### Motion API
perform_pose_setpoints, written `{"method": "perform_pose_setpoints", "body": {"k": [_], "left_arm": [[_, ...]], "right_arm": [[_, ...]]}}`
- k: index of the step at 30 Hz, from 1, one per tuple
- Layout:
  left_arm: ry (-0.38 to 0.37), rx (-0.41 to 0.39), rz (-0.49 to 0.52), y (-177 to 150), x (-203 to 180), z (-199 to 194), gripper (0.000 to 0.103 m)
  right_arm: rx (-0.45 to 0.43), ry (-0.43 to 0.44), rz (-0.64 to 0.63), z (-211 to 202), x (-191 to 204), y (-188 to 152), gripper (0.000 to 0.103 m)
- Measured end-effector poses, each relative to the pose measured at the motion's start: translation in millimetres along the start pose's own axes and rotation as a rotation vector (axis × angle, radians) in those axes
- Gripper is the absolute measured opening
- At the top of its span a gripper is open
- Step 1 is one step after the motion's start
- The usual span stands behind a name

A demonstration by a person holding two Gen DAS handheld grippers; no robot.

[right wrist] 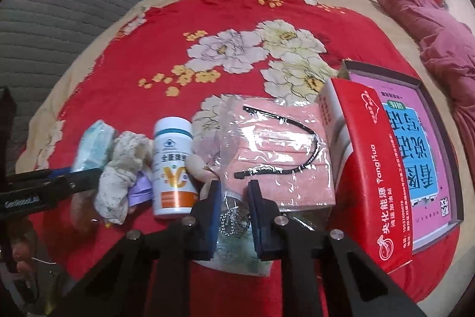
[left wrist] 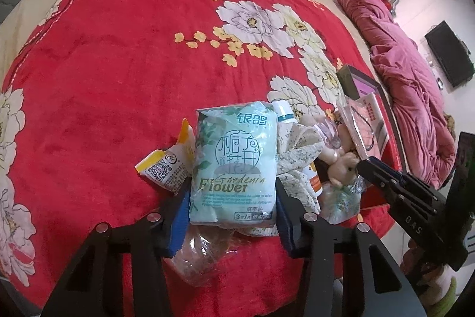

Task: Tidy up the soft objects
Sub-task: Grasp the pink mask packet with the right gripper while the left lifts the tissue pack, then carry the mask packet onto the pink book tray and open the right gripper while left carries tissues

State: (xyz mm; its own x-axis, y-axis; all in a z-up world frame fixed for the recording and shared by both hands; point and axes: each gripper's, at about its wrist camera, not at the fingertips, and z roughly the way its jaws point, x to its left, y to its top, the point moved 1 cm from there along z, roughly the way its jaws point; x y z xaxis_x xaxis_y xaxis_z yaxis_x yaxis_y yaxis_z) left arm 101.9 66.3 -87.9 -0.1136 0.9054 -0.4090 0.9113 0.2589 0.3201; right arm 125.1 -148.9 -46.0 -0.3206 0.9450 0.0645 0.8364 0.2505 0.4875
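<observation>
1. Left gripper [left wrist: 233, 192] pinches the tissue pack [left wrist: 233, 165] at its long sides, near the bed's [left wrist: 104, 64] front edge; light, squashy.
2. Right gripper [right wrist: 234, 198] nips a clear mask bag's [right wrist: 276, 150] slippery edge.

Both views are taken close, looking down along each gripper at the red bed [left wrist: 104, 64]. The white bottle [right wrist: 173, 165] is shared, at 12 o'clock.

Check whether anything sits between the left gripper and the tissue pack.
Nothing does. The left gripper already has the tissue pack between its blue pads, which press its sides. The cloth and yellow packet only flank it.
</observation>
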Motion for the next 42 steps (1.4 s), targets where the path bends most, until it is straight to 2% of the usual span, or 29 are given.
{"method": "perform_pose_setpoints", "body": {"k": [7,15,25,29,34,38,42], "left_arm": [[-0.031,-0.013,-0.040,0.9,6.6,-5.0,0.047],[-0.041,-0.048,-0.030,3.2,-1.4,-22.4,0.046],[-0.051,-0.106,0.021,11.3,-31.6,-52.1,0.046],[-0.057,-0.132,0.061,18.0,-54.2,-65.0,0.046],[-0.069,-0.155,0.111,25.5,-90.0,-74.1,0.046],[-0.080,-0.160,0.179,27.3,-132.1,-73.3,0.046],[-0.108,-0.145,0.243,25.7,-180.2,-61.9,0.046]], "right_arm": [[-0.065,0.063,0.064,-29.8,-14.8,2.9,0.011],[-0.154,0.055,0.071,-63.6,-24.7,7.4,0.003],[-0.238,0.038,0.090,-98.3,-40.0,16.7,0.003],[-0.296,0.043,0.111,-125.0,-55.0,22.6,0.003],[-0.373,-0.005,0.134,-159.0,-81.7,25.6,0.003],[-0.413,-0.065,0.172,-178.3,-115.0,19.4,0.003],[-0.414,-0.115,0.216,-184.5,-151.2,8.5,0.003]]}}
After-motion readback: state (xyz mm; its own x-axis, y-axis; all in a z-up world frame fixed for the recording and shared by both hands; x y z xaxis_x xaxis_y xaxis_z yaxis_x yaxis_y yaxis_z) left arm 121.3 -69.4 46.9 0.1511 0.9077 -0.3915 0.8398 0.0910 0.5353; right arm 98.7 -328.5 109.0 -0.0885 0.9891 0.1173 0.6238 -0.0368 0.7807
